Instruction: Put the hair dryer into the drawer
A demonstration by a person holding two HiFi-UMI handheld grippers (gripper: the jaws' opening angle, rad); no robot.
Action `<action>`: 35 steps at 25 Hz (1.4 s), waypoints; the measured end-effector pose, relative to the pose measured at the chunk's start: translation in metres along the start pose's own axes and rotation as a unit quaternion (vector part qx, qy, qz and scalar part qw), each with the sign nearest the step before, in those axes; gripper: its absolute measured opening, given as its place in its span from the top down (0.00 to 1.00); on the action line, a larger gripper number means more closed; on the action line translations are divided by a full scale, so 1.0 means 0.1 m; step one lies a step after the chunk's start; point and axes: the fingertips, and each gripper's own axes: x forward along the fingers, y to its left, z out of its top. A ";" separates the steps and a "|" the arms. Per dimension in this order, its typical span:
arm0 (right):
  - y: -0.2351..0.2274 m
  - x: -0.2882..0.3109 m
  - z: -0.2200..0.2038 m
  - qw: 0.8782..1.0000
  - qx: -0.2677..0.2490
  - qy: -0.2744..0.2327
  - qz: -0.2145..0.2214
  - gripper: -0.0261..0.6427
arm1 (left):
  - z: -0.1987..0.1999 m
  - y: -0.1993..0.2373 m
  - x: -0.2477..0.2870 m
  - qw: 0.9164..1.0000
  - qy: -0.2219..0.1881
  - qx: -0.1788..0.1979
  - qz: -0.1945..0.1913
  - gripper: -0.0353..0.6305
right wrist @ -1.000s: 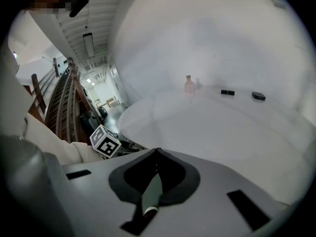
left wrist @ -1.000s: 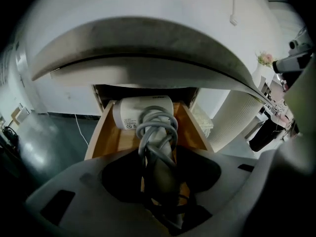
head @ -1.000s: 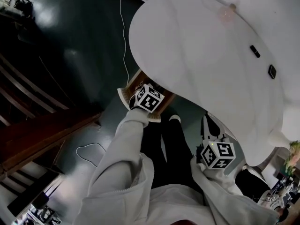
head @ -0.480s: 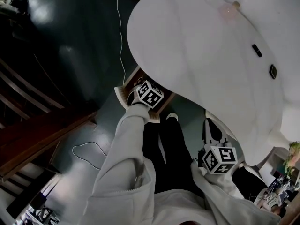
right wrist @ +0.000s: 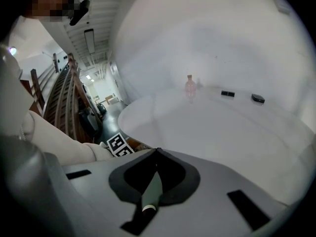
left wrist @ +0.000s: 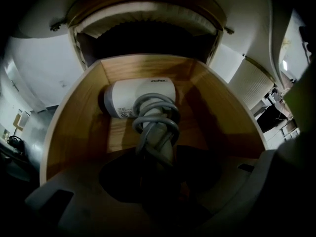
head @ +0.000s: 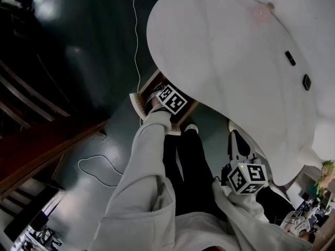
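The white hair dryer [left wrist: 140, 98] with a grey cord [left wrist: 154, 118] wound around its handle sits inside the open light-wood drawer [left wrist: 69, 132]. Its barrel lies crosswise near the drawer's back wall, and the handle runs towards the camera. Whether it rests on the drawer bottom cannot be told.

The left gripper [left wrist: 158, 157] is clamped on the lower end of that handle, which disappears into the dark space between its jaws. In the head view this gripper's marker cube [head: 171, 99] stands over the drawer [head: 149, 85], at the end of a white sleeve [head: 149, 156]. The drawer is pulled out from under the edge of a large rounded white table [head: 225, 61], and the dark cavity it came from [left wrist: 148, 41] shows behind it.

The right gripper [right wrist: 157, 157] has its jaws together with nothing between them. It is held well apart from the drawer, near the table's edge on the person's right, and its marker cube [head: 246, 177] faces up.

On the tabletop stand a small pink bottle [right wrist: 189, 84] and, well apart from it, two small dark flat items [head: 290, 58] [head: 306, 81]. A thin white cable [head: 137, 30] runs across the dark glossy floor [head: 89, 46] towards the drawer. Wooden railings [head: 31, 103] line the far left.
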 end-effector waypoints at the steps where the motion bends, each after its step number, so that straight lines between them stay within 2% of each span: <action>1: 0.00 0.00 0.01 1.000 -0.001 -0.001 0.000 0.89 | -0.02 0.00 0.02 1.000 0.007 -0.001 -0.001 0.65; 6: -0.02 -0.03 0.01 1.000 0.001 -0.001 -0.007 0.89 | -0.14 -0.01 0.10 0.999 0.038 -0.011 -0.014 0.65; 10: -0.03 -0.02 0.00 1.000 0.004 -0.001 -0.010 0.89 | -0.14 0.01 0.09 0.999 0.034 -0.024 -0.020 0.60; 14: 0.00 -0.01 0.00 1.000 0.002 -0.002 -0.006 0.89 | -0.04 -0.04 0.05 0.999 0.008 -0.027 -0.033 0.50; 20: 0.09 0.00 0.03 1.000 -0.005 -0.009 0.004 0.89 | 0.15 -0.03 -0.13 0.998 -0.046 -0.024 -0.025 0.44; 22: 0.12 0.00 0.04 1.000 -0.005 -0.012 0.006 0.89 | 0.20 -0.03 -0.20 0.998 -0.052 -0.022 -0.026 0.44; 30: 0.19 0.00 0.15 0.999 -0.005 -0.033 0.018 0.89 | 0.28 -0.11 -0.50 0.998 -0.038 -0.024 -0.048 0.44; 35: 0.21 -0.02 0.26 0.998 -0.001 -0.050 0.026 0.89 | 0.33 -0.15 -0.71 0.997 -0.023 -0.051 -0.061 0.44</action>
